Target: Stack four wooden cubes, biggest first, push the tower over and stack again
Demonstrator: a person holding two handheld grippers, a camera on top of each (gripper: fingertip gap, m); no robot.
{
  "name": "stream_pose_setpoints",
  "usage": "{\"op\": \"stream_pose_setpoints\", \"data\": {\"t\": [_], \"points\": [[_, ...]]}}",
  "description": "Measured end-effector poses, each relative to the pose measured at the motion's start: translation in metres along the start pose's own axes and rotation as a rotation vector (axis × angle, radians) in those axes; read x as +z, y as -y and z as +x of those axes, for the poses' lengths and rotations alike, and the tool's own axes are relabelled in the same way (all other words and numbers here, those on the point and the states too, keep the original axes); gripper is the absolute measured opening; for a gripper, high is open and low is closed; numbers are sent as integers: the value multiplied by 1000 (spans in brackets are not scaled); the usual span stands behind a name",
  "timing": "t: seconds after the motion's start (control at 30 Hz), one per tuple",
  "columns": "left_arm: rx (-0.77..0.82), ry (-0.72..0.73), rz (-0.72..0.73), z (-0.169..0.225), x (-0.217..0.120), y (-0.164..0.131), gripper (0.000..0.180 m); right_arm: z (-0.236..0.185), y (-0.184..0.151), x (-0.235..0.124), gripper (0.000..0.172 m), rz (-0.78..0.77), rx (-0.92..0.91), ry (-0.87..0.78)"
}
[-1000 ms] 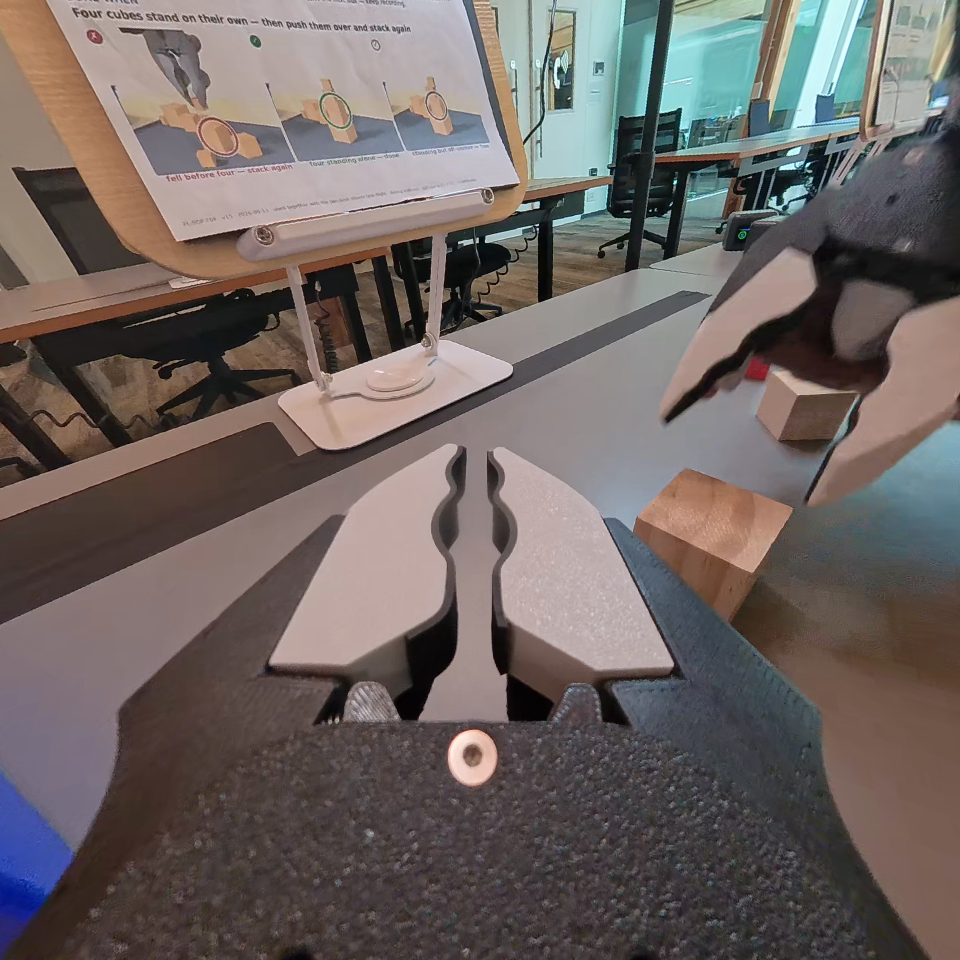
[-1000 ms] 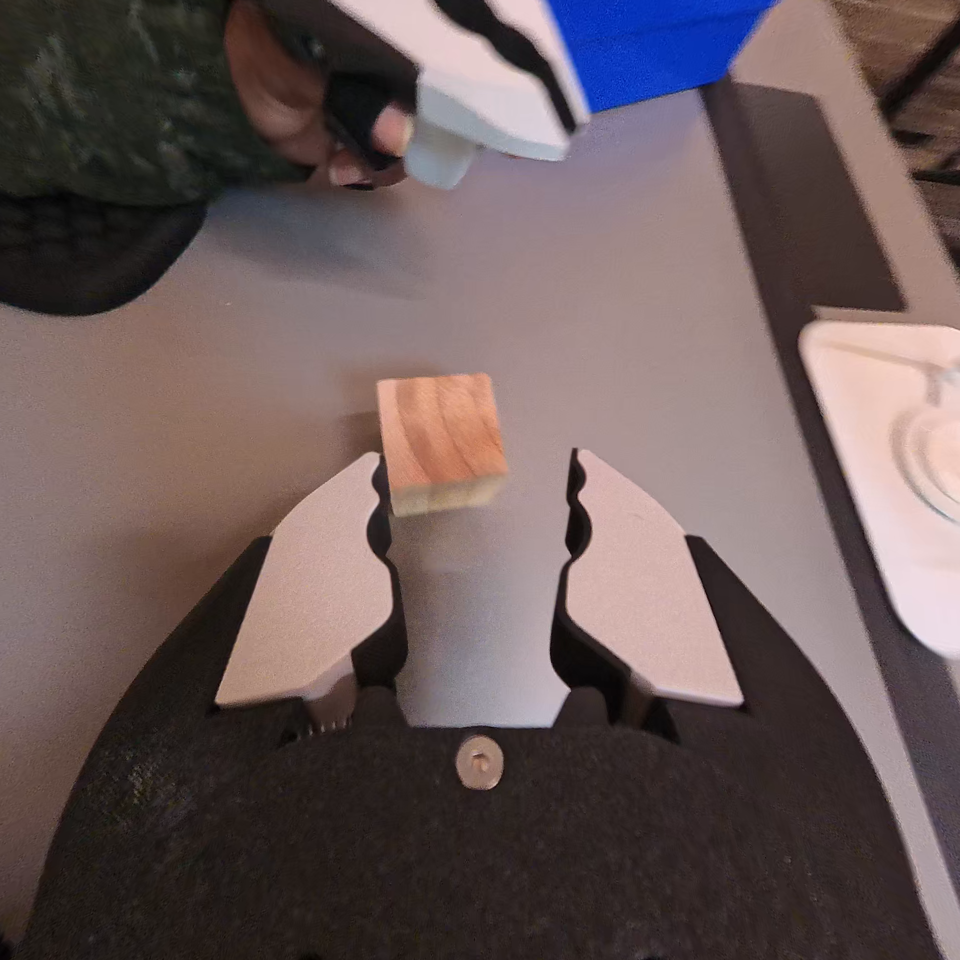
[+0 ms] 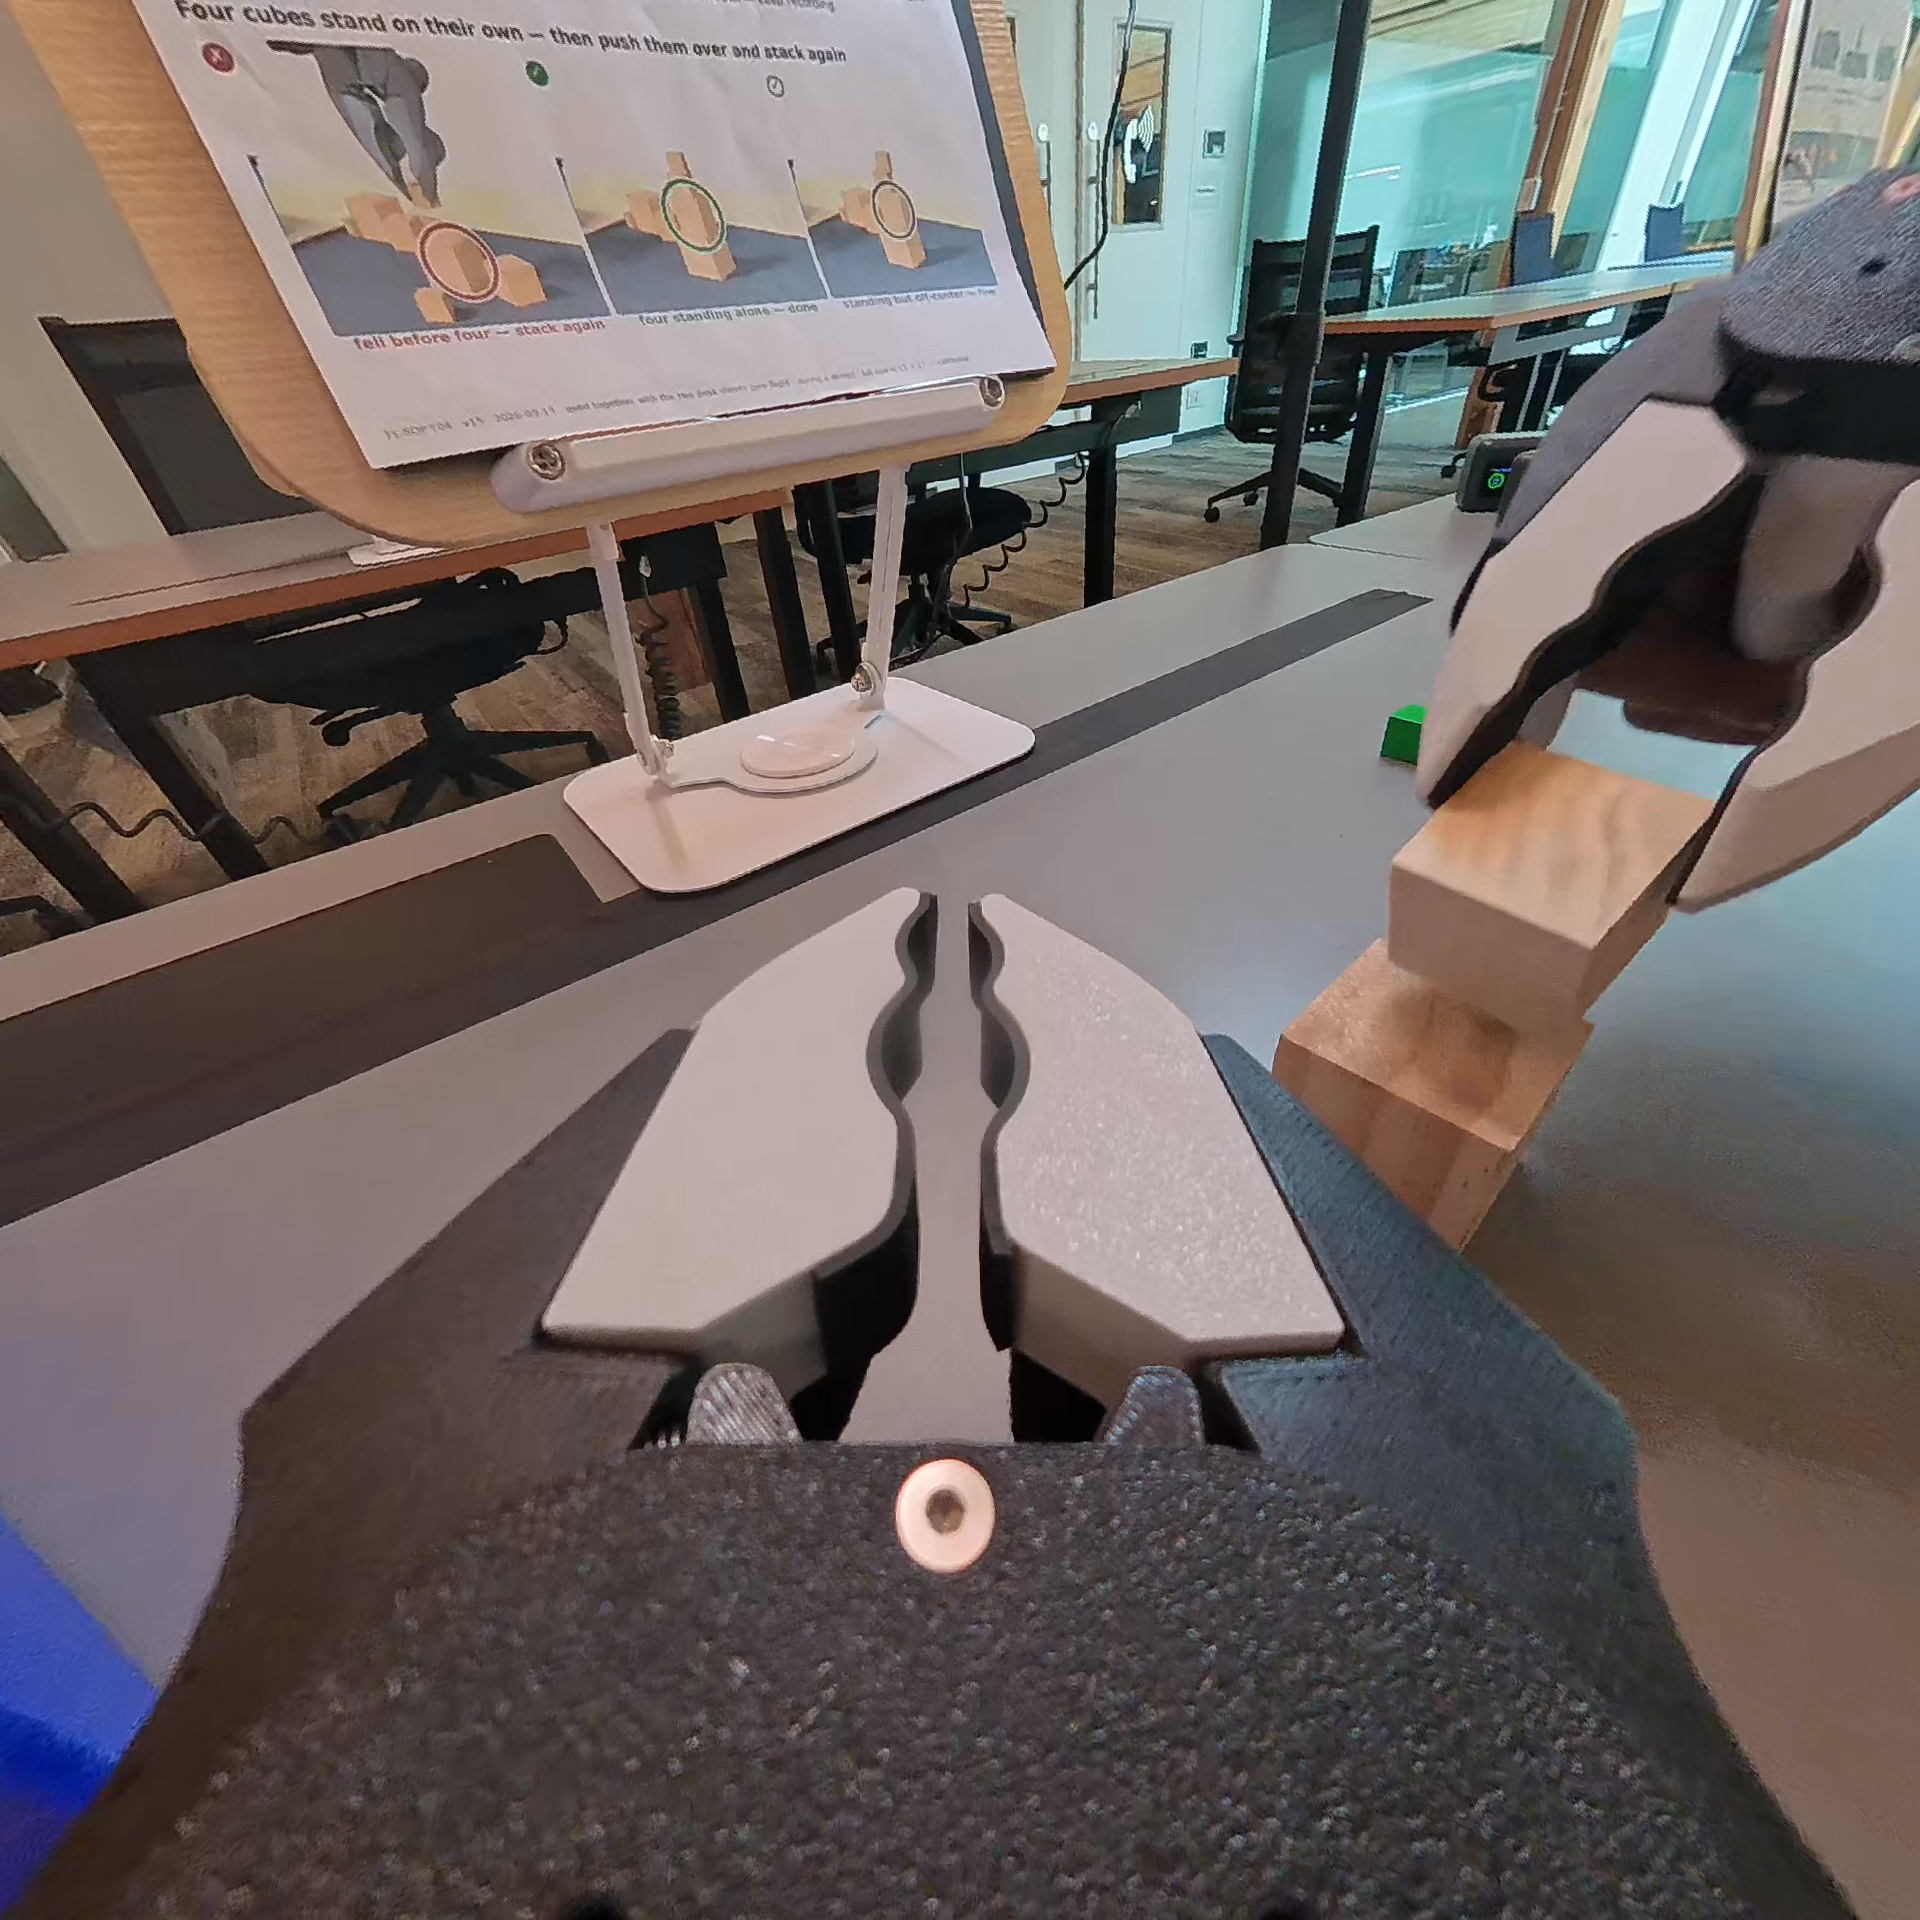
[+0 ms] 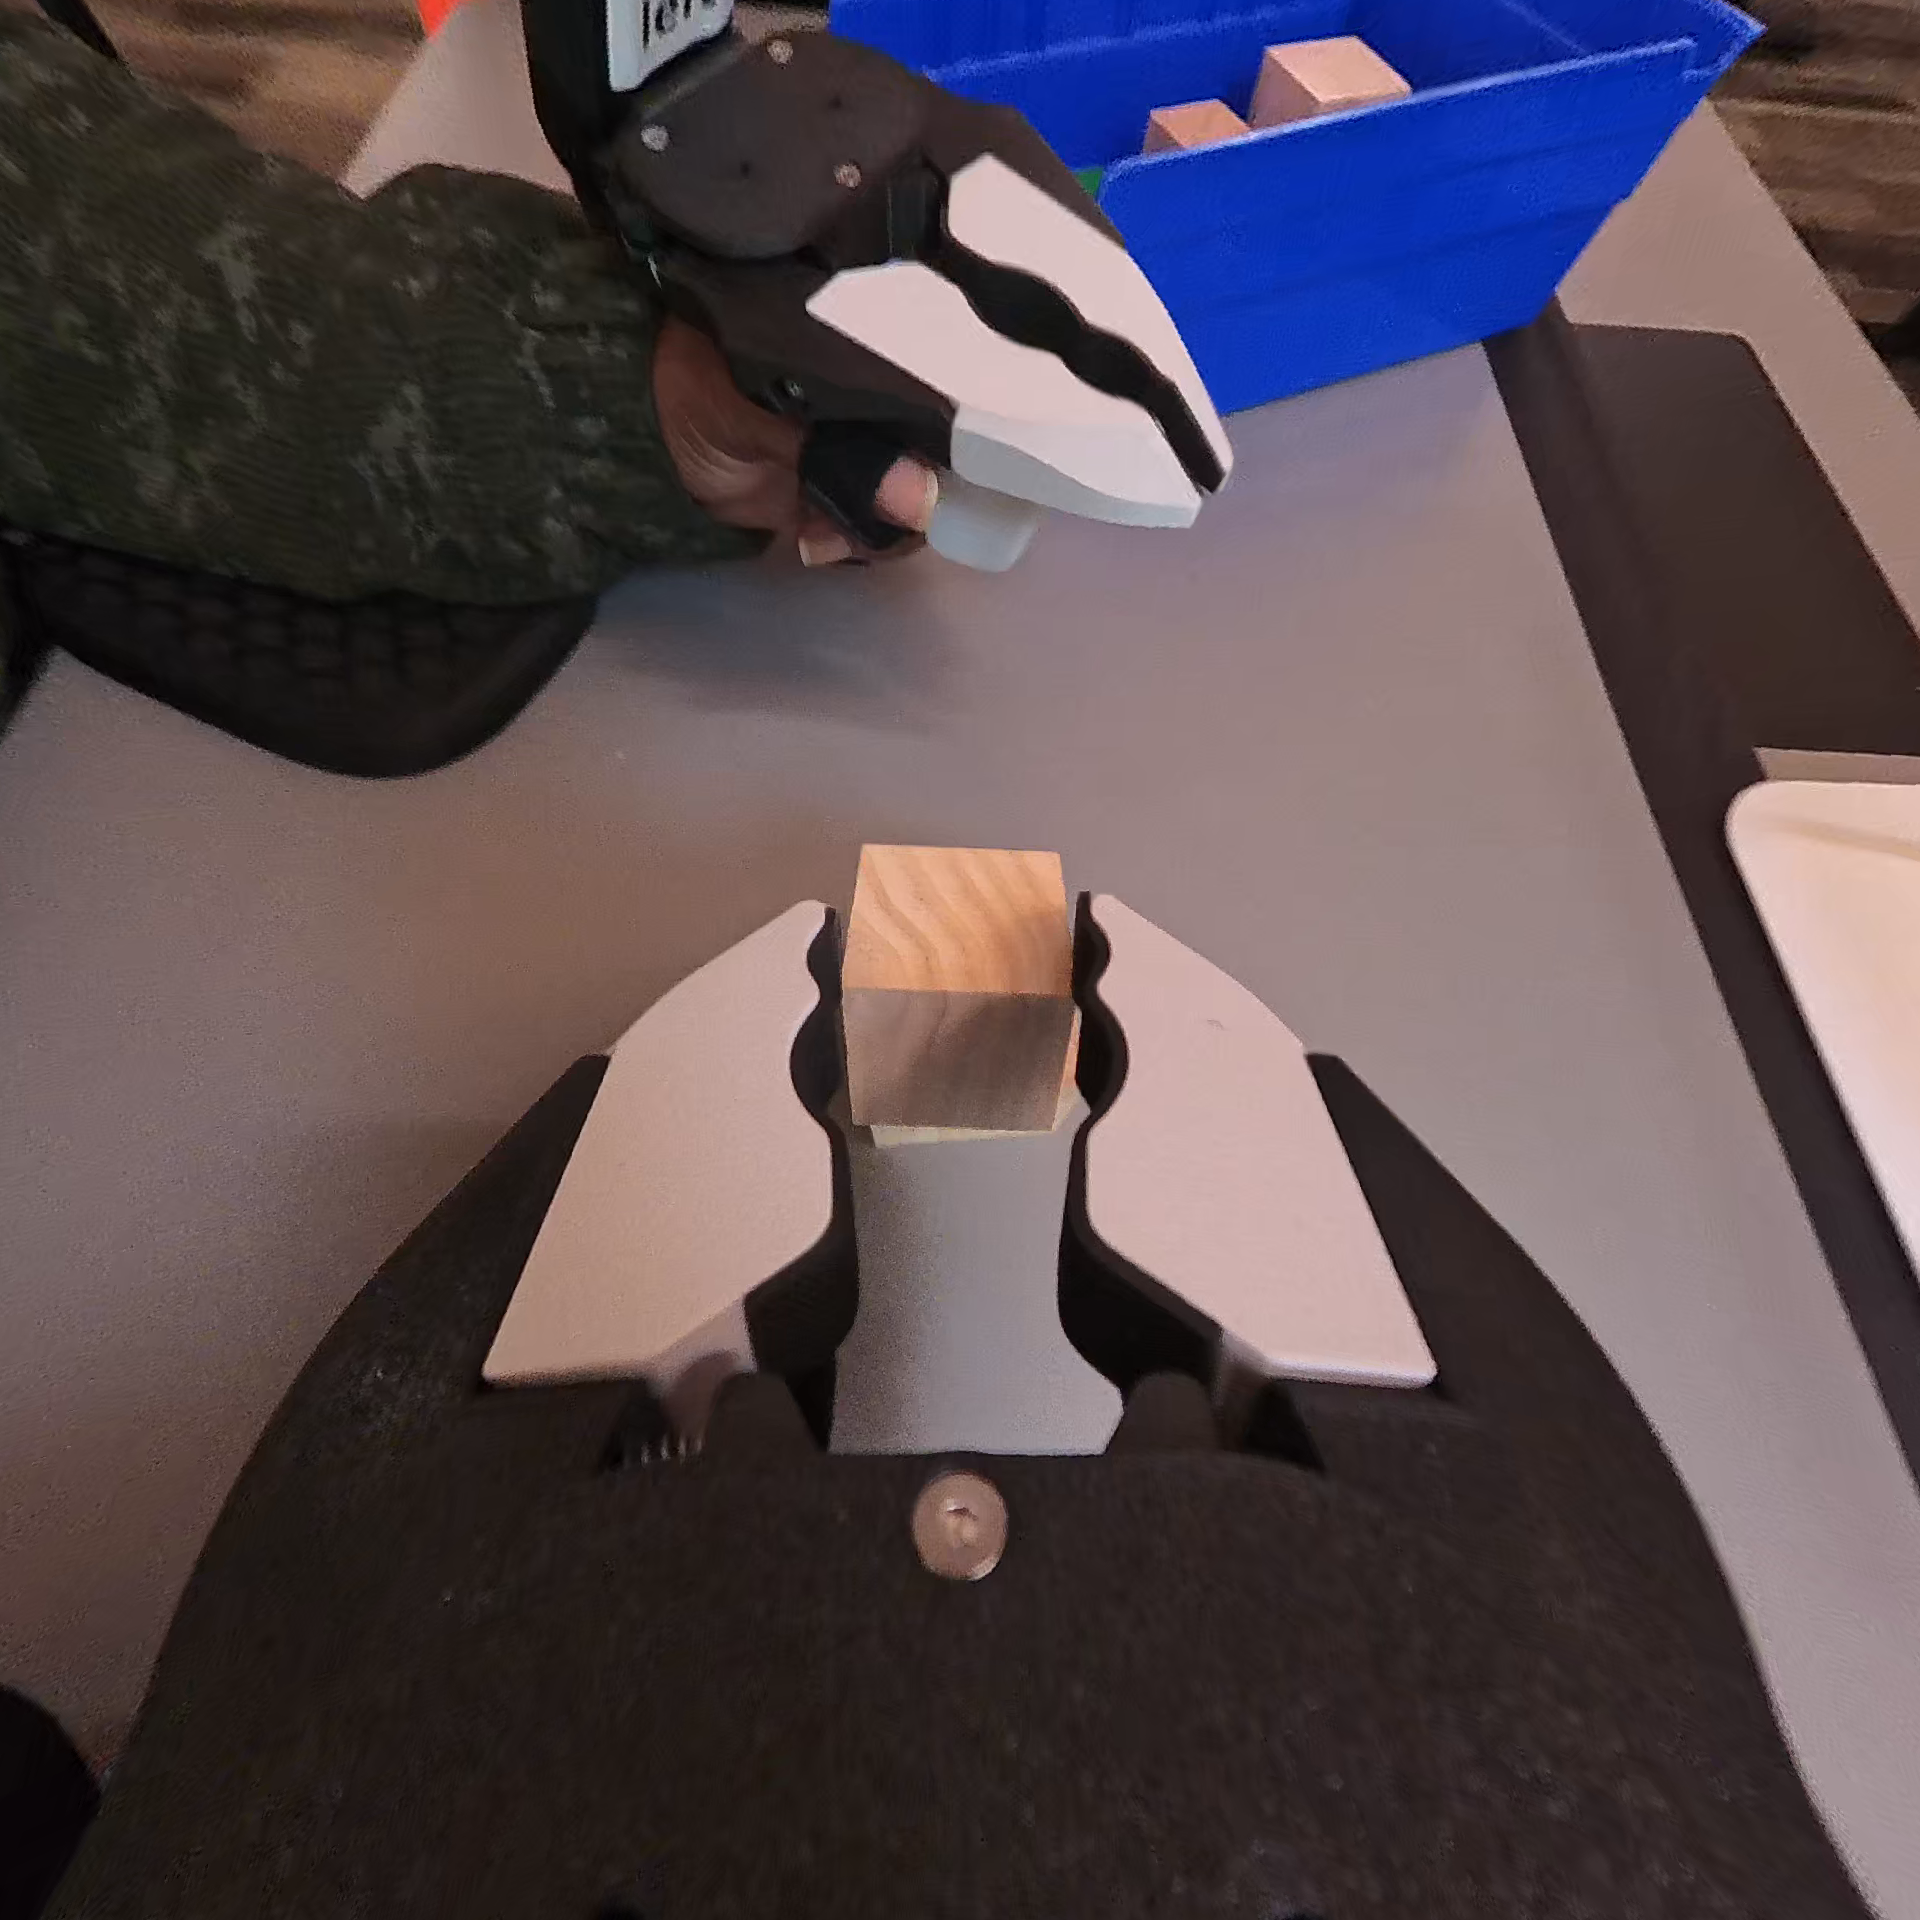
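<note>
The right gripper (image 4: 958,997) has a wooden cube (image 4: 956,982) between its two fingers, near the tips. Both dark pads press on the sides of this cube, one on each side, so the jaws are clamped on it. The far part of the cube goes a little beyond the fingertips. Directly under it there is a second wooden cube (image 3: 1423,1081), which stands on the grey table (image 4: 1299,790). From the left wrist view, the upper cube sits on top of the lower one, turned a little against it, so the edges do not line up; whether its weight rests fully on the lower cube I cannot tell.

The left gripper (image 3: 951,914) is low over the table, just beside the two cubes, which are at its right side. Its jaws are almost together, with only a thin slit between the pads, and nothing is in this slit. A hand (image 4: 748,447) in a dark green sleeve holds this gripper.

Behind the left gripper stands a blue bin (image 4: 1351,239) with more wooden blocks inside. Across the table there is a white stand (image 3: 800,790) which carries a board with a printed sheet. A small green block (image 3: 1405,732) lies on the table further away, behind the right gripper.
</note>
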State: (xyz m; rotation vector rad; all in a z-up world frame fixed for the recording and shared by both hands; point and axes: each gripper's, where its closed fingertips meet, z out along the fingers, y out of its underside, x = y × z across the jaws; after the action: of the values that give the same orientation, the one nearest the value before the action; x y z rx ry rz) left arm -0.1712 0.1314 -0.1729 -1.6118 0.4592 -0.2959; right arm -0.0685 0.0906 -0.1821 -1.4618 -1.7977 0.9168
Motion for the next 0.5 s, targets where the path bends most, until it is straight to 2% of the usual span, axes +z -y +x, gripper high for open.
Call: {"op": "stream_pose_setpoints", "data": {"t": [0.23, 0.5], "points": [[-6, -20, 17, 2, 0, 5, 5, 1, 2, 11, 43, 108, 29, 66], [-14, -27, 14, 2, 1, 4, 5, 3, -3, 13, 43, 150, 7, 85]]}}
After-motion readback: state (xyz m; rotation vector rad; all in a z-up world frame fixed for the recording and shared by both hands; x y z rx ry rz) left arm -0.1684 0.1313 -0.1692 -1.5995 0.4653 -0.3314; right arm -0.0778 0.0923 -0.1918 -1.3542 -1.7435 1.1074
